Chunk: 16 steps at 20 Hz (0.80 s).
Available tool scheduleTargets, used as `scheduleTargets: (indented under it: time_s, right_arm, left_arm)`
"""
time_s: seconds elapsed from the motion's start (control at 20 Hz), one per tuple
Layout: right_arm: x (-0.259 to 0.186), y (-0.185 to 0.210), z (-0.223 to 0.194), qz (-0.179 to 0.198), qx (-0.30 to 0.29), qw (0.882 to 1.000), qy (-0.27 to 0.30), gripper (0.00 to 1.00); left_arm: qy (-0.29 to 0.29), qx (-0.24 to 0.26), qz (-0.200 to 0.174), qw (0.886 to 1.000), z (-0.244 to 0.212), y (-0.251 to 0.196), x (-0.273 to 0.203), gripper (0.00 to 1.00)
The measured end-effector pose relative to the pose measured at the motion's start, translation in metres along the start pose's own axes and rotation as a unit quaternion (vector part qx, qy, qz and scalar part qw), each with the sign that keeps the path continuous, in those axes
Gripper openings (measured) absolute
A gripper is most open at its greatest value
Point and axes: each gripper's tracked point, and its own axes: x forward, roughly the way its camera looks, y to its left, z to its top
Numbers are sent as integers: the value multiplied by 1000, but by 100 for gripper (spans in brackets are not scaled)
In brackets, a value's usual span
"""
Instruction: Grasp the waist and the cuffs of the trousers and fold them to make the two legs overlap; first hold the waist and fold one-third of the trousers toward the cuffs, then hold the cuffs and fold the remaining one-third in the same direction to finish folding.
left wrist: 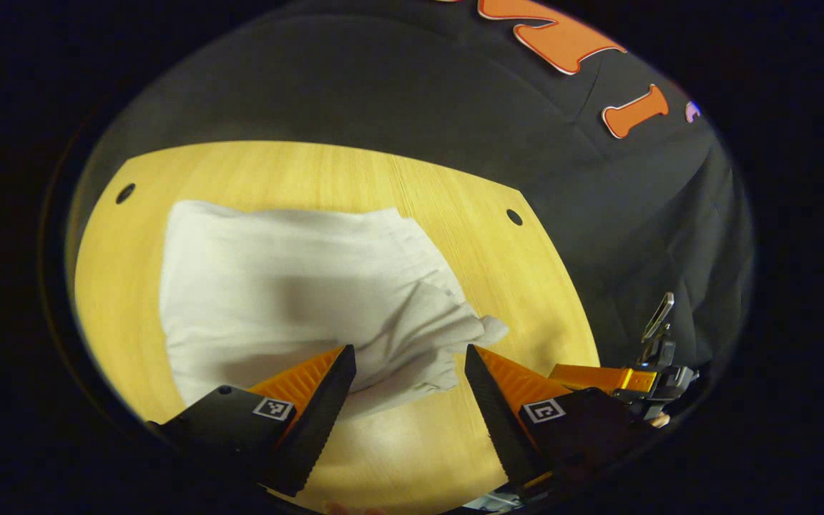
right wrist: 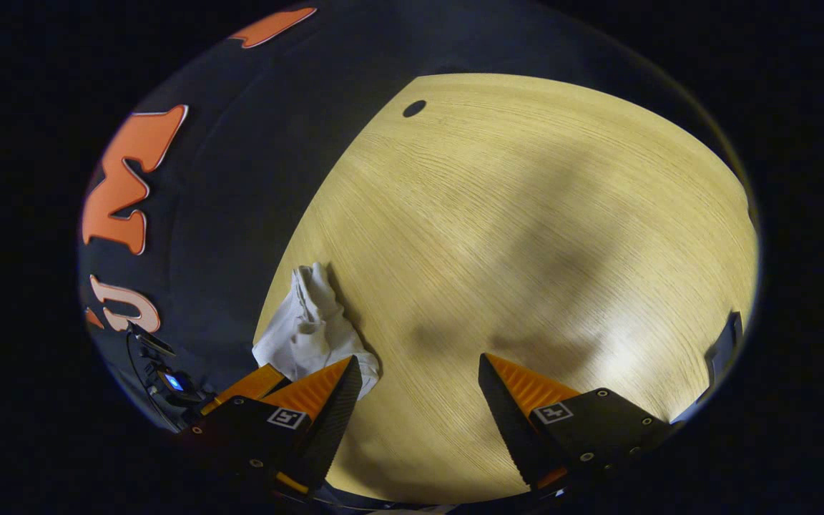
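1 pair of white trousers is lying folded into a compact block on the wooden table, with a bunched end trailing toward the table's right side in the left gripper view. In the right gripper view, the trousers are sitting near the table edge. 2 grippers are hovering over the table: the left gripper is spreading its fingers wide above the bunched end, gripping nothing, and the right gripper is gaping wide over bare wood beside the cloth.

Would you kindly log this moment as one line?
white folded cloth trousers on light wooden table | left tool open, empty | right tool open, empty
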Motion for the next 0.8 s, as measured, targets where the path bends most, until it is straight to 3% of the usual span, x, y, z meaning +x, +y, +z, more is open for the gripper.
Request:
scheduleTargets:
  time_s: [0.2,0.35,0.6,0.8]
  right_arm:
    - [-11,32,21,0,-78,996,-44,99]
    - [-23,62,43,0,-145,985,-91,99]
    - [-56,120,68,11,-244,953,-177,99]
    - [-89,166,71,37,-280,928,-242,98]
  left_arm:
    - [-68,1,40,997,22,48,-43,96]
    - [-125,10,86,988,44,91,-82,100]
    - [-217,17,153,964,62,123,-142,100]
    - [-269,21,183,945,62,127,-142,100]
